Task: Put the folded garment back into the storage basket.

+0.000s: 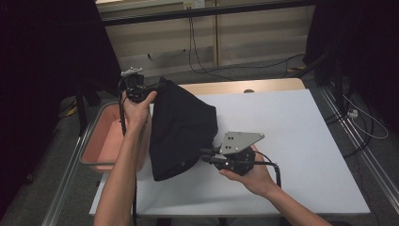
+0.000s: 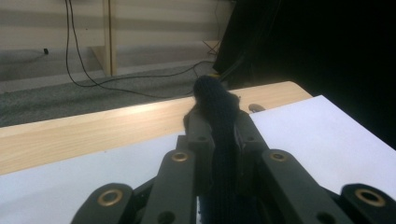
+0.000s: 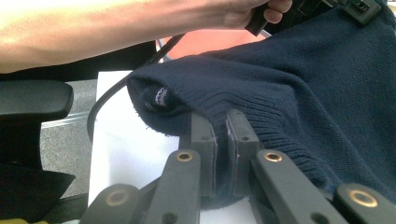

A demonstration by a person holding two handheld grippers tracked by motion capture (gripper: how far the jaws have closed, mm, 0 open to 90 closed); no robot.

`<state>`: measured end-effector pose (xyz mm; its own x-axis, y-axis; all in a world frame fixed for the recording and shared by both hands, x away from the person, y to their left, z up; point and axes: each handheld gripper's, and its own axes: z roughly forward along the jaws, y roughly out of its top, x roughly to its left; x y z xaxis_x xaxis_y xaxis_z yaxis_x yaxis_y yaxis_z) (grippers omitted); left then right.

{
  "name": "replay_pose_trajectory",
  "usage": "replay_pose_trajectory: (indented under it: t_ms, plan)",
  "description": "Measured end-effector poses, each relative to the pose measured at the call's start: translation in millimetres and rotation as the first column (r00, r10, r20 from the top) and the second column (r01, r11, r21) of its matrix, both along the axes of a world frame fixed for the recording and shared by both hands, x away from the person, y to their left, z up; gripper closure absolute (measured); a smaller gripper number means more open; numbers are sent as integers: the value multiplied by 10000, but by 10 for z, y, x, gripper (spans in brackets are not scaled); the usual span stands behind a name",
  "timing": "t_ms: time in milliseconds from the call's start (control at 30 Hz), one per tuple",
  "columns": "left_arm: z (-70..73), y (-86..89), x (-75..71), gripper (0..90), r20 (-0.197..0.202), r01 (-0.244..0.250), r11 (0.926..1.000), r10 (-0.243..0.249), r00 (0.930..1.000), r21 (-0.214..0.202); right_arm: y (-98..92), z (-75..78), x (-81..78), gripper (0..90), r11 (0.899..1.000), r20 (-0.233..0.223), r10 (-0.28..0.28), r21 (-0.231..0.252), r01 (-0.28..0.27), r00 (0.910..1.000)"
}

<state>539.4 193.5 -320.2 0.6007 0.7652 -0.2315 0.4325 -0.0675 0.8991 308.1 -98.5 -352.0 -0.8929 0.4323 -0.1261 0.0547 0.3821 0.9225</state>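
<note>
A dark navy knitted garment [image 1: 181,127] hangs stretched between my two grippers above the white table [image 1: 291,141]. My left gripper [image 1: 157,88] is raised at the far left of the table and shut on the garment's upper edge [image 2: 219,100]; a bunch of knit sticks out past its jaws. My right gripper [image 1: 209,157] sits lower and nearer, shut on the garment's ribbed hem [image 3: 261,121], with its grey plate on top. In the right gripper view the person's left forearm [image 3: 116,23] crosses the top, and a small label [image 3: 161,97] shows inside the hem.
A pink tub [image 1: 106,136] stands off the table's left edge, under the left forearm. A bare wooden strip [image 1: 244,86] runs along the table's far edge. Cables [image 1: 202,61] lie on the floor behind. A black chair armrest [image 3: 32,98] sits at the near left.
</note>
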Motion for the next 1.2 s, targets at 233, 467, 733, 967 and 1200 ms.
replay_pose_trajectory:
  t_ms: [233, 467, 733, 967, 1200]
  plan:
    - [60, 123, -10, 809, 152, -60, 10000, 59, 9999, 48, 88, 47, 23, 841, 9999, -8, 111, -9, -111, 9999]
    - [101, 260, -21, 809, 202, -203, 9997, 205, 9996, -139, 197, 73, 56, 841, 9996, 58, 253, 87, -253, 9997]
    - [155, 397, -32, 809, 295, -410, 9990, 414, 9987, -170, 304, 106, 103, 841, 9991, 69, 376, 185, -377, 9993]
    - [220, 496, -40, 809, 400, -542, 9984, 549, 9977, -184, 373, 144, 132, 841, 9987, 115, 457, 229, -459, 9989]
    - [275, 587, -53, 809, 641, -798, 9964, 816, 9946, -299, 446, 175, 151, 841, 9981, 188, 513, 323, -519, 9985]
